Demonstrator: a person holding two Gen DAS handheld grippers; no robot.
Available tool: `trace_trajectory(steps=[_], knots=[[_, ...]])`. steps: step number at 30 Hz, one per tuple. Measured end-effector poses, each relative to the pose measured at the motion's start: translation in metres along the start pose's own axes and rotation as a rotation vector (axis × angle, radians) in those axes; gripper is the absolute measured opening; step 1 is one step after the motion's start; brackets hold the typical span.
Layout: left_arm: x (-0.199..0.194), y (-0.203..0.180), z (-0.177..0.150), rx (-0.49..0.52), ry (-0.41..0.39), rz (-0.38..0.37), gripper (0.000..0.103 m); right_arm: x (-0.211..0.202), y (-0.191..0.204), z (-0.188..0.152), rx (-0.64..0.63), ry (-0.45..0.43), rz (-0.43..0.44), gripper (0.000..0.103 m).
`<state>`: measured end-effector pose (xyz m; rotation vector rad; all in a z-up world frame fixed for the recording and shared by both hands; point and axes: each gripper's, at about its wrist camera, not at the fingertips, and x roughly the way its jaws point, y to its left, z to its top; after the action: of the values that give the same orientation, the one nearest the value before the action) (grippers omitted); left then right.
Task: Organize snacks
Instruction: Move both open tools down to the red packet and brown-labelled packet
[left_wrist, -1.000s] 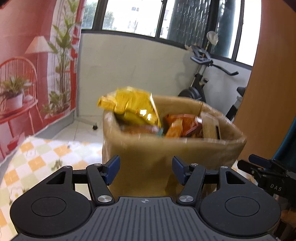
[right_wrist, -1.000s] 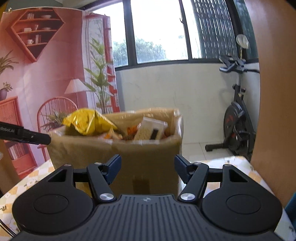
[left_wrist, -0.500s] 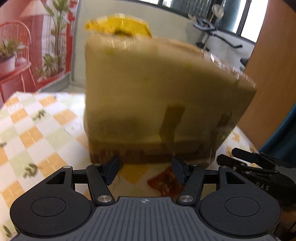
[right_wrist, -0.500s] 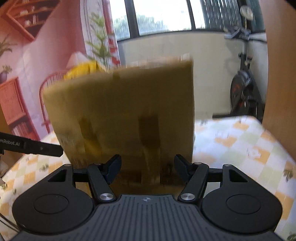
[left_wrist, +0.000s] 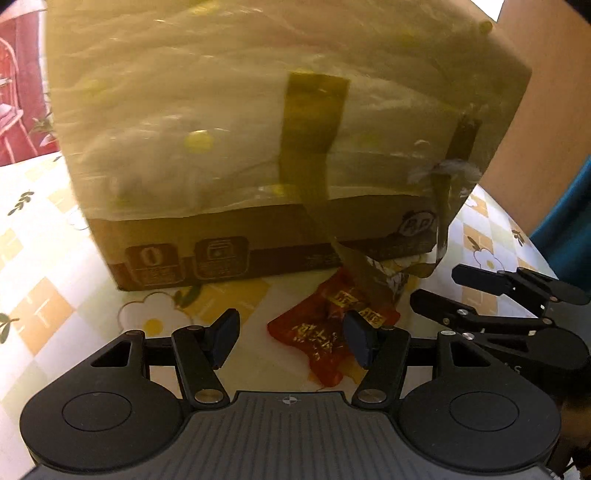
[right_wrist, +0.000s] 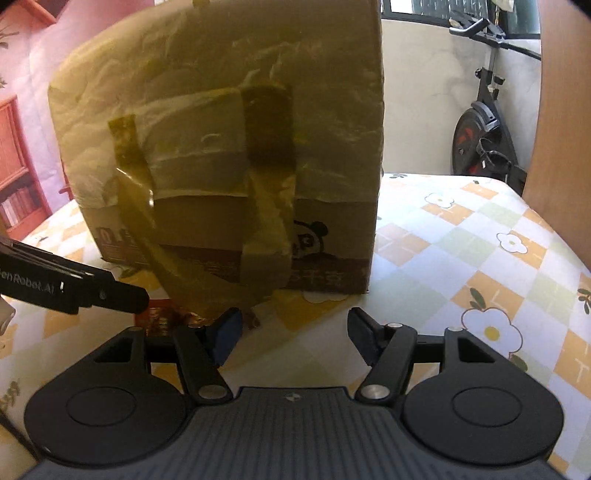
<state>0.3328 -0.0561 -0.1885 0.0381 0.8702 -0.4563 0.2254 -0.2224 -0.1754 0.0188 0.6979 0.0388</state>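
A tall brown cardboard box (left_wrist: 258, 147) wrapped in clear film and olive tape stands on the checked tablecloth; its contents are hidden from this low angle. It also fills the right wrist view (right_wrist: 229, 158). A red snack packet (left_wrist: 325, 332) with gold print lies flat on the cloth at the box's near right corner. My left gripper (left_wrist: 291, 338) is open and empty, low over the cloth, its right fingertip over the packet. My right gripper (right_wrist: 295, 336) is open and empty just before the box's foot. A red-gold edge of the packet (right_wrist: 159, 314) shows in the right wrist view.
The table (right_wrist: 461, 258) has a yellow, green and white flower-print cloth. The right gripper's body (left_wrist: 517, 306) shows at the right of the left wrist view; the left one (right_wrist: 66, 284) shows at the left of the right wrist view. An exercise bike (right_wrist: 484, 140) stands behind.
Both grippers have dropped from the level of the box's open top down to the tabletop and closer to the box. The snacks inside went out of sight; the red packet came into view.
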Motion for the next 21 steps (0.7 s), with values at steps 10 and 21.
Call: trace_trajectory(steps=[10,21], knots=[[0.018,-0.008,0.011,0.122,0.015,-0.083,0.065,0.005,-0.001,-0.010,-0.002,-0.043,-0.055,0.066],[0.017,-0.012,-0.007,0.105,-0.012,-0.054,0.065,0.007,-0.003,-0.010,-0.003,-0.045,-0.038,0.066]])
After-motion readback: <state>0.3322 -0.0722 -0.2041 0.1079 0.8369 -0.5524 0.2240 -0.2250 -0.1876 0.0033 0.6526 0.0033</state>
